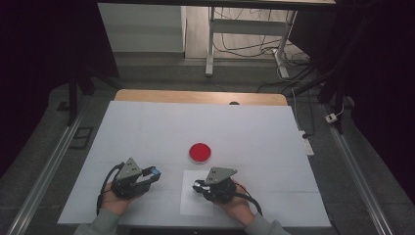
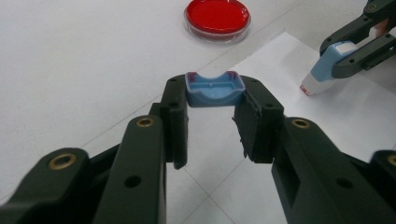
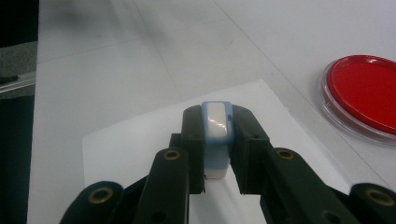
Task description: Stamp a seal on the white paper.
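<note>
My left gripper is shut on a small blue cap with reddish inner edges, held level just above the white table; in the high view this gripper is at the front left. My right gripper is shut on a blue and white pen-like tool. In the left gripper view that tool points its red tip down at a white sheet of paper. In the high view the right gripper is over the sheet. A round red dish lies just beyond both grippers.
The white table top spreads wide around the dish, with a wooden edge at its far side. Metal rails run along the floor on both sides. A desk frame and cables stand behind the table.
</note>
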Demonstrator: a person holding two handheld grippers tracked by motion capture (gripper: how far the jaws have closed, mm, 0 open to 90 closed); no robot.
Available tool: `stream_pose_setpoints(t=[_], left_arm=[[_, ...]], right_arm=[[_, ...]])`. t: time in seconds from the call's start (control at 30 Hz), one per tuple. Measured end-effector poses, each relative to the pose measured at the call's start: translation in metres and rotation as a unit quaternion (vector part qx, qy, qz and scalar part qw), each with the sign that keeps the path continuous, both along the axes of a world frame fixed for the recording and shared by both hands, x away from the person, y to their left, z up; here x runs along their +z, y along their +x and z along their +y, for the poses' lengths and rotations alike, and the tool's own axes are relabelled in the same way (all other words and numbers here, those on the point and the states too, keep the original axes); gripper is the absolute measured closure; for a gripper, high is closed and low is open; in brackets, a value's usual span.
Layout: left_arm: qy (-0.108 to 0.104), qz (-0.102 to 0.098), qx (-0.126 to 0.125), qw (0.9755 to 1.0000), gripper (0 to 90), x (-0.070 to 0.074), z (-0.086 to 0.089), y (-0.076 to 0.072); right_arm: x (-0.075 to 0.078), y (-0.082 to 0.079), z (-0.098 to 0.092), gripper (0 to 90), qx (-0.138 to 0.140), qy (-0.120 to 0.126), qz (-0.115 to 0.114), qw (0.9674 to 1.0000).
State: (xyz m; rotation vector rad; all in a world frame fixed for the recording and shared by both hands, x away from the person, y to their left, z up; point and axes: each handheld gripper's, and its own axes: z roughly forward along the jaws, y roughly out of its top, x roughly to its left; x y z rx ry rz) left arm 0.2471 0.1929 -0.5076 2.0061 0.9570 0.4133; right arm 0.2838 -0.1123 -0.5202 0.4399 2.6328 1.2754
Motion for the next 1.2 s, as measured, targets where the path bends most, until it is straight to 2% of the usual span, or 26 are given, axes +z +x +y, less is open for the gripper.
stream_pose_setpoints(t=[0.57,0.6,0.67,0.7,0.77,0.87,1.2], left_arm=[[0.0,0.0,0.003,1.0,65.5,-0.001,0.001,0.001],[0.001,0.0,0.003,1.0,65.5,-0.001,0.002,0.001],[0.0,0.001,0.002,1.0,65.5,-0.001,0.002,0.001],[0.001,0.001,0.003,1.0,65.5,-0.001,0.002,0.001],[0.001,0.001,0.003,1.0,65.5,-0.001,0.002,0.001],[0.001,0.0,0.002,1.0,65.5,-0.001,0.002,0.001],[0.0,0.0,0.001,1.0,65.5,-0.001,0.002,0.001]], right_arm=[[0.001,0.001,-0.001,75.6,0.005,0.003,0.002,1.0],[0.002,0.002,-0.002,75.5,0.001,0.013,0.007,0.9999],[0.007,0.003,-0.003,75.3,-0.003,0.016,0.012,0.9998],[0.009,0.003,-0.006,75.3,-0.006,0.03,0.007,0.9995],[0.014,0.005,-0.01,75.4,-0.008,0.056,0.018,0.9982],[0.02,0.006,-0.013,75.4,-0.012,0.073,0.017,0.9972],[0.021,0.006,-0.015,75.3,-0.016,0.074,0.017,0.997]])
